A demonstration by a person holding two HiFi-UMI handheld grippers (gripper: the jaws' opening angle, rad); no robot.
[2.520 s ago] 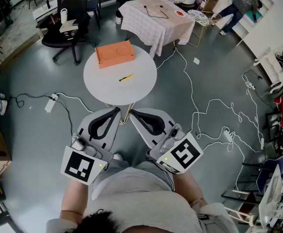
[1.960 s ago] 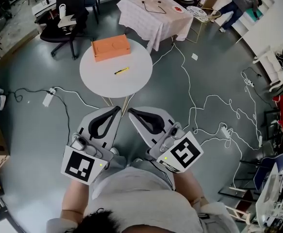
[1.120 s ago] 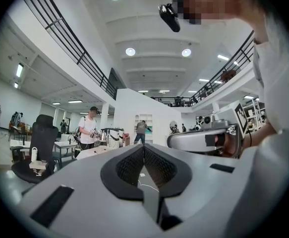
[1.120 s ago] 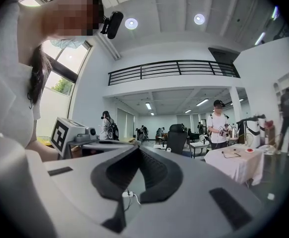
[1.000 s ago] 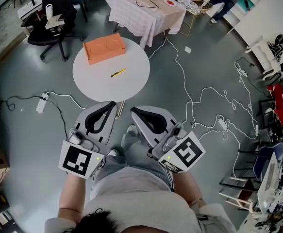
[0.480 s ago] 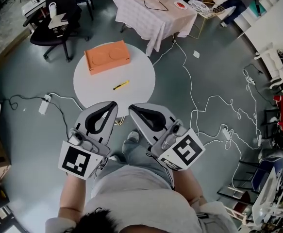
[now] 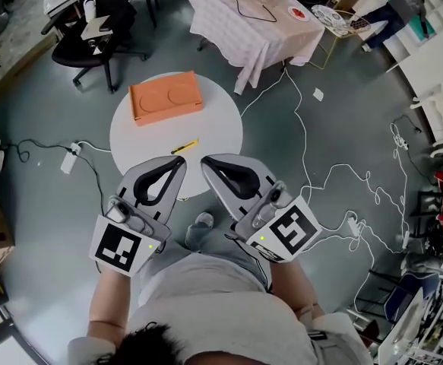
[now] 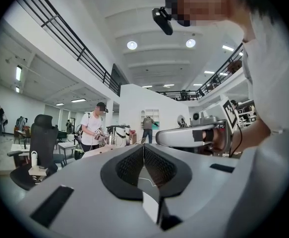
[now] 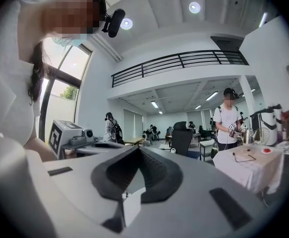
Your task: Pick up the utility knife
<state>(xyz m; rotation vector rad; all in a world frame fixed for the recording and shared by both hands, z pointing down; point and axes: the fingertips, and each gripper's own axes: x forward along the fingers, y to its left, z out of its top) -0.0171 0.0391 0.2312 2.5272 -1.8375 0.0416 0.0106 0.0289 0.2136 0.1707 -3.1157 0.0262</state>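
1. Head view: the yellow utility knife [image 7: 185,147] lies flat on the round white worktop [image 7: 210,124], near its front edge. It is just beyond the tips of the left claw [image 7: 177,160] and the right claw [image 7: 206,160], and apart from the orange box [image 7: 165,97] at the far side. Both claws hover in front of the person, tips near each other. As I judge it, the knife is slim and low, so a claw that comes down with its jaws together could skid it across the smooth top or off the rim. White cables [image 7: 312,169] trail over the grey floor [image 7: 46,112] to the right and could snag a foot. An office chair [image 7: 92,40] and a cloth-covered table [image 7: 255,17] stand beyond.

2. Left gripper view: the left claw [image 8: 144,145] has its jaws pressed together with nothing between them. It looks out level across a tall, lit hall, and the knife is not in view, so the aim looks too high for now.

3. Right gripper view: the right claw [image 9: 138,148] is likewise closed and empty. The cloth-covered table [image 9: 248,165] shows at the right.
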